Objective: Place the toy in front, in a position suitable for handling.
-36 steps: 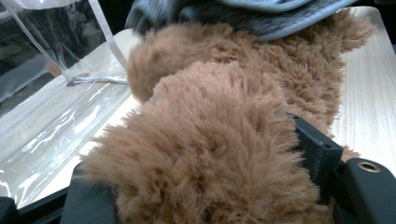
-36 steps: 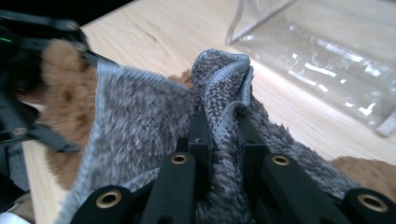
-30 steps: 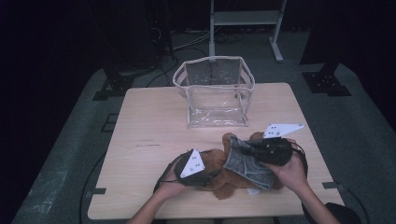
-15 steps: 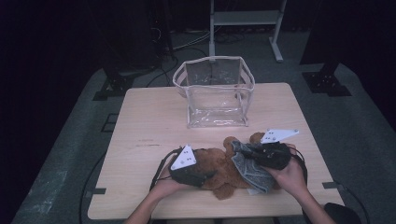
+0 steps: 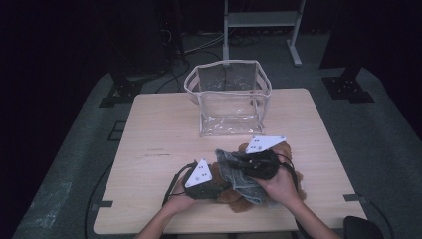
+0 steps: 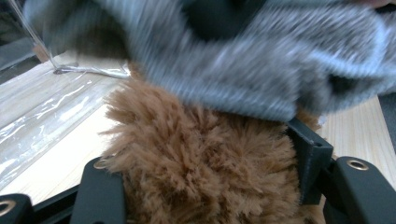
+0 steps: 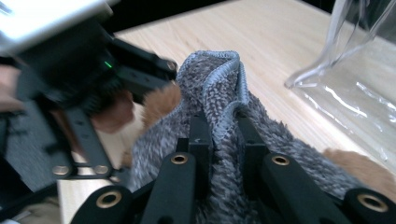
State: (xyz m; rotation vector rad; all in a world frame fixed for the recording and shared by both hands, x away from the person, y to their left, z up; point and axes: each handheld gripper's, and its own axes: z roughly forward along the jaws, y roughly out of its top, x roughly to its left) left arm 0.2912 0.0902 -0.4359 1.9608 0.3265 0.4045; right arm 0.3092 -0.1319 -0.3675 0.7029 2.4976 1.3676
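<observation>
so the person's got a gripper in each hand, both working at the near edge of the table (image 5: 149, 129), right over a brown plush toy (image 5: 234, 196) with a grey fuzzy cloth (image 5: 239, 172) draped on it. The left gripper (image 6: 205, 186) has its 2 black fingers (image 6: 100, 191) clamped on either side of the brown fur, the plush bulging up between them, and they've just been closing in on it. In the left gripper view the grey cloth hangs blurred right above that fur. From above, the left gripper (image 5: 211, 186) sits at the toy's left end with its grey 3-cornered plate (image 5: 199, 173) tilted up. The right gripper (image 7: 222, 135) has its fingers (image 7: 198, 137) pinched tight on a raised fold of the grey cloth, the stitched hem poking up just past the tips. In the high view the right gripper (image 5: 249, 167) is just right of the left one, both nearly touching over the toy, with the person's hand (image 5: 281, 186) behind it. In the right gripper view the left gripper (image 7: 93, 70) shows close by, with bits of brown fur beside the cloth. A clear plastic bag (image 5: 229, 102) with a pale trim stands upright and open at the middle of the table, beyond the toy, apart from it
</observation>
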